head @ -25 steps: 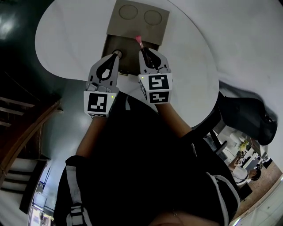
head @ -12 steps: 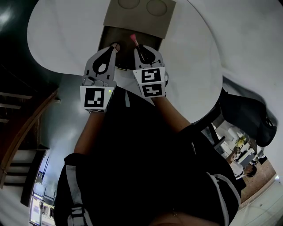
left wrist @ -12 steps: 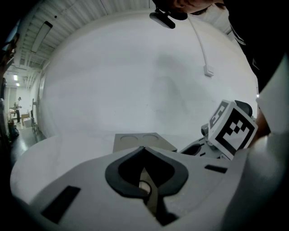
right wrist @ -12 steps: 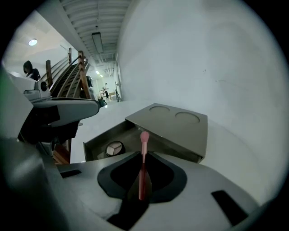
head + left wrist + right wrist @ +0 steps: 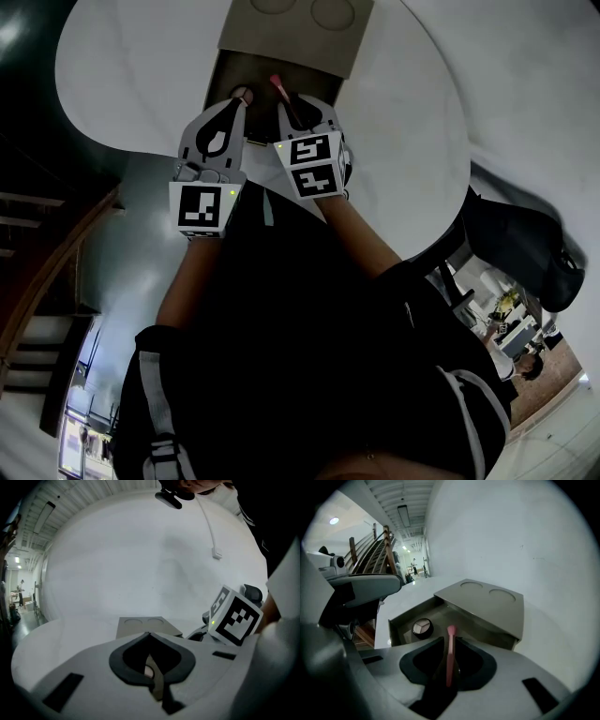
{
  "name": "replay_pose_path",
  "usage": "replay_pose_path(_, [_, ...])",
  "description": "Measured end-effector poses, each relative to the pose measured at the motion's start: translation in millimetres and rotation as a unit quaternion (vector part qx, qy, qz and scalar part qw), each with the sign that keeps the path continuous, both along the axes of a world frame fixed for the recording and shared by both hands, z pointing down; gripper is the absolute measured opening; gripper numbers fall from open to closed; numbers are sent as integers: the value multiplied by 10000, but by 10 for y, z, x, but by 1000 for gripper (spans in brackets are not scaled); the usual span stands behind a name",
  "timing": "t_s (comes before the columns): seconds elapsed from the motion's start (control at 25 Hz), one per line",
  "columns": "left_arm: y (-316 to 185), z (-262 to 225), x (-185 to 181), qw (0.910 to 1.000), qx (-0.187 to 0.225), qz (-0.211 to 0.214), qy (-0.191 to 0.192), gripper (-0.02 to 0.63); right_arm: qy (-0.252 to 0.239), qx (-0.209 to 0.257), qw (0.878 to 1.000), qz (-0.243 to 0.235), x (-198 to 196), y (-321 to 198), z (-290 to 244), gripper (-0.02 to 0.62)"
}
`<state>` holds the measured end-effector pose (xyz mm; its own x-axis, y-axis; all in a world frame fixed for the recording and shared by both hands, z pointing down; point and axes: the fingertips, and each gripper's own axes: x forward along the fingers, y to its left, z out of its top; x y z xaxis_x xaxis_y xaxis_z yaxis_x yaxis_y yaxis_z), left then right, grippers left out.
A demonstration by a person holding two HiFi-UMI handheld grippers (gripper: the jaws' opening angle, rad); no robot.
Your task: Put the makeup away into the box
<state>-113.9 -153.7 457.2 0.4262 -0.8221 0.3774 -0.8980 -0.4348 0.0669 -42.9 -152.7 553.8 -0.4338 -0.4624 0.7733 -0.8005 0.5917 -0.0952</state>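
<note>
Now pink stick, perhaps brush, points toward box.

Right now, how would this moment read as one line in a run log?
right gripper: at open drawer, jaws just opening, pink makeup stick between | left gripper: shut, beside it | round compact in drawer

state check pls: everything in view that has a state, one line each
Box drawer: pulled open.
Round compact: lying in the drawer, pans showing.
Pink-tipped stick: held, tip over the open drawer.
Right gripper: shut on the stick; jaws have just been opening.
Small item: clamped, too hidden to identify.
Left gripper: shut on that item.
</note>
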Motion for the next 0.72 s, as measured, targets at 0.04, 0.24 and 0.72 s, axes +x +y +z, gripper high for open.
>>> replay_pose_path(0.04, [7,-10,-2,10000,10,0,-4,8,-61,-43,10000,-9,-16,11,-5,116])
replay_pose_path(0.24, [51,-121,7,9999,129,6,19,8,-220,100,9996,118,7,46,-157,172])
replay_pose_path(0.72, [332,-747,250,9967,775,221,24,8,-652,1668,9782,1050,537,86,-1247,51])
